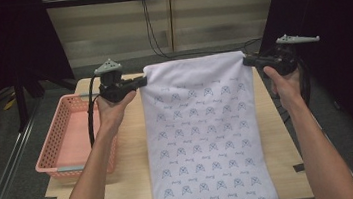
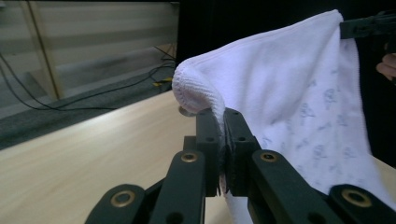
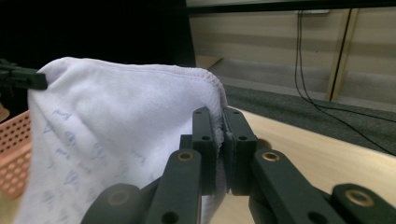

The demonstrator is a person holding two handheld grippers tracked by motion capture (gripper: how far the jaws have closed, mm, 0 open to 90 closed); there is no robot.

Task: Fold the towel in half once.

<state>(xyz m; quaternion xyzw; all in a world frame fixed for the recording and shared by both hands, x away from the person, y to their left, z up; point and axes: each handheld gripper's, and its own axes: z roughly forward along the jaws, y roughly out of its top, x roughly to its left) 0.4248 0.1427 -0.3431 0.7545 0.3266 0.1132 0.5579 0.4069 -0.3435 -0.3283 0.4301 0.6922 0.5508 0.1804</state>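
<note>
Between both grippers' fingers hangs a white patterned cloth (image 1: 203, 131), left gripper (image 1: 141, 81) and right gripper (image 1: 246, 61) each clamping a top corner, a pink plastic basket (image 1: 58, 138) well left.

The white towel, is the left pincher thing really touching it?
Touching. In the left gripper view the left gripper has its jaws shut on a corner of the towel, with the cloth squeezed between them.

The light wooden table (image 1: 134, 185) was evenly lit from above, the surroundings were left dark, and the black gripper jaws close to both gripper cameras were slightly blurred.
</note>
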